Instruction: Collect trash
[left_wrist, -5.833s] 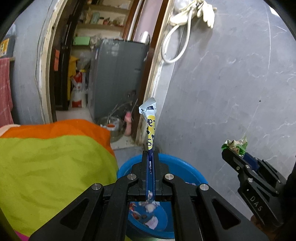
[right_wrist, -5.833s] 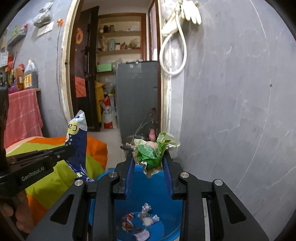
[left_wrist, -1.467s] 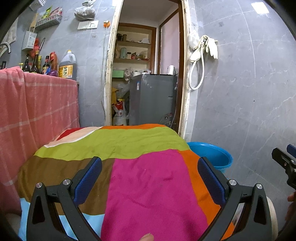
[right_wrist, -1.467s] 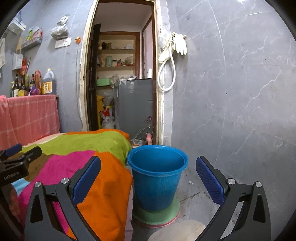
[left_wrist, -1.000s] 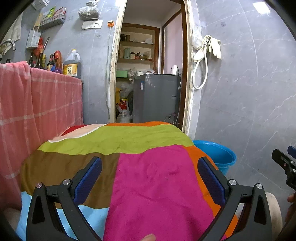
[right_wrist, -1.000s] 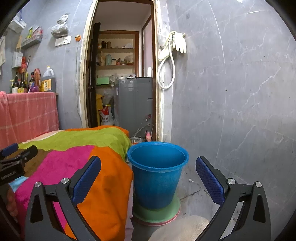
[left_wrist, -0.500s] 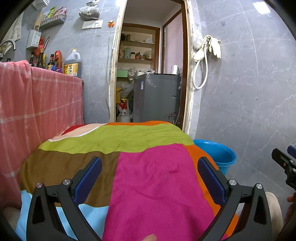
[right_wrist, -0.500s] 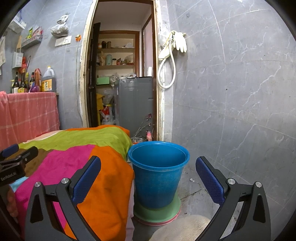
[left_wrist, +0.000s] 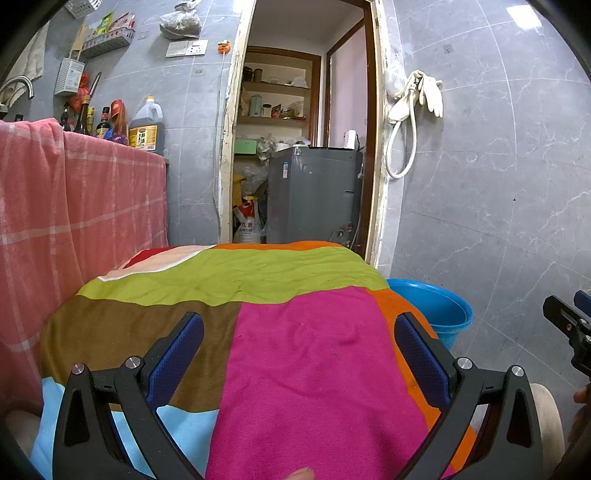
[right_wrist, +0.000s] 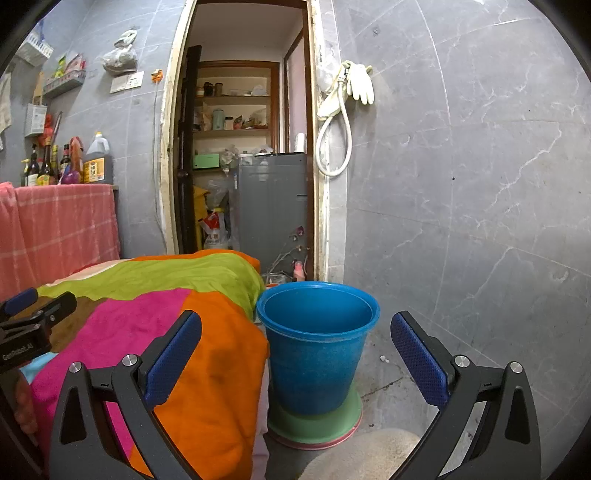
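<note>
A blue bucket (right_wrist: 317, 343) stands on the floor beside the table, on a green and pink base (right_wrist: 314, 424). It also shows in the left wrist view (left_wrist: 436, 306) past the table's right edge. Its contents are hidden from here. My left gripper (left_wrist: 299, 354) is open and empty, held above the colourful patchwork cloth (left_wrist: 258, 332) on the table. My right gripper (right_wrist: 295, 354) is open and empty, held back from the bucket at about rim height. No loose trash shows on the cloth.
A pink checked cloth (left_wrist: 74, 221) hangs at the left, with bottles (left_wrist: 110, 125) on top. A doorway (left_wrist: 295, 147) at the back leads to a grey appliance (left_wrist: 314, 192). A grey tiled wall (right_wrist: 461, 184) is at the right. A beige rounded thing (right_wrist: 362, 458) sits low near the bucket.
Earlier both grippers held wrappers over the bucket; now both are open, empty and drawn back. In the last second they have hardly moved.
</note>
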